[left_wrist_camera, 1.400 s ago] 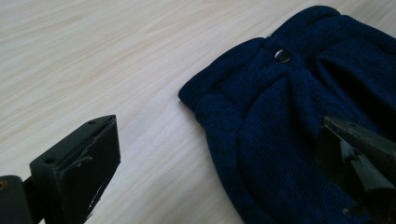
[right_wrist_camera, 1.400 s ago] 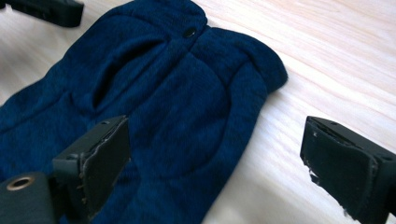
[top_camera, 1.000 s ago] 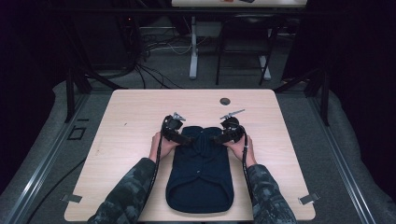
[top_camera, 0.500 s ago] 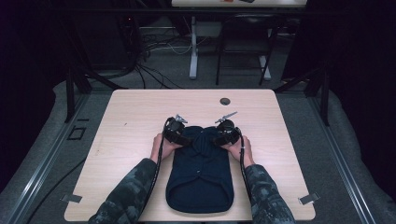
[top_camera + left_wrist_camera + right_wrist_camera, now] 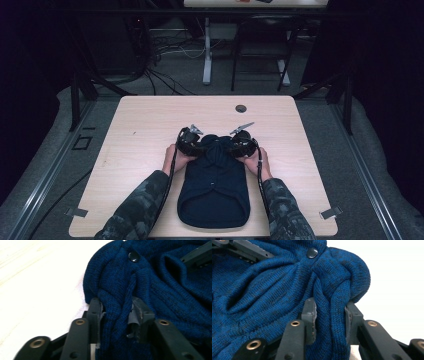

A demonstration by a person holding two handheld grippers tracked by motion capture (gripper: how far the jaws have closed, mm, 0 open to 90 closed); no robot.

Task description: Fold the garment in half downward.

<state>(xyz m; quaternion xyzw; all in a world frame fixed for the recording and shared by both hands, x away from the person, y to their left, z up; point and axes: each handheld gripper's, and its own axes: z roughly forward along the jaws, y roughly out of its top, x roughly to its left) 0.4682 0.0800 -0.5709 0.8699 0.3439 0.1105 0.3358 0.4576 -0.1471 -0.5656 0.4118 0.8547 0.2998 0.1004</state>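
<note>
High view: a dark blue knitted garment (image 5: 214,192) lies on the wooden table (image 5: 135,145), from the table's center toward 6 o'clock, its rounded end close to the near edge. At about 10 o'clock from the middle of the garment, the left gripper (image 5: 192,143) is clenched on the far left corner of the knit. In the left gripper view, a thick fold of fabric (image 5: 116,315) sits between the two jaws, and a dark snap button (image 5: 134,256) shows at 12 o'clock above them. At about 2 o'clock from the garment's middle, the right gripper (image 5: 236,143) grasps the far right corner in the same way; the right gripper view shows a roll of knit pressed between its jaws, with another snap button (image 5: 312,252) above.

I judge the step in hand to be folding: both far corners are pinched and drawn together. The next move probably calls for lifting both corners evenly and carrying them toward 6 o'clock, so the fold lands straight.

The kind of garment is hard to tell, because its top is bunched. The hands cover the gripper bodies partly, and the forearms are cut off at the bottom edge. A small dark round thing (image 5: 241,108) at 12 o'clock on the table is too small to identify.
</note>
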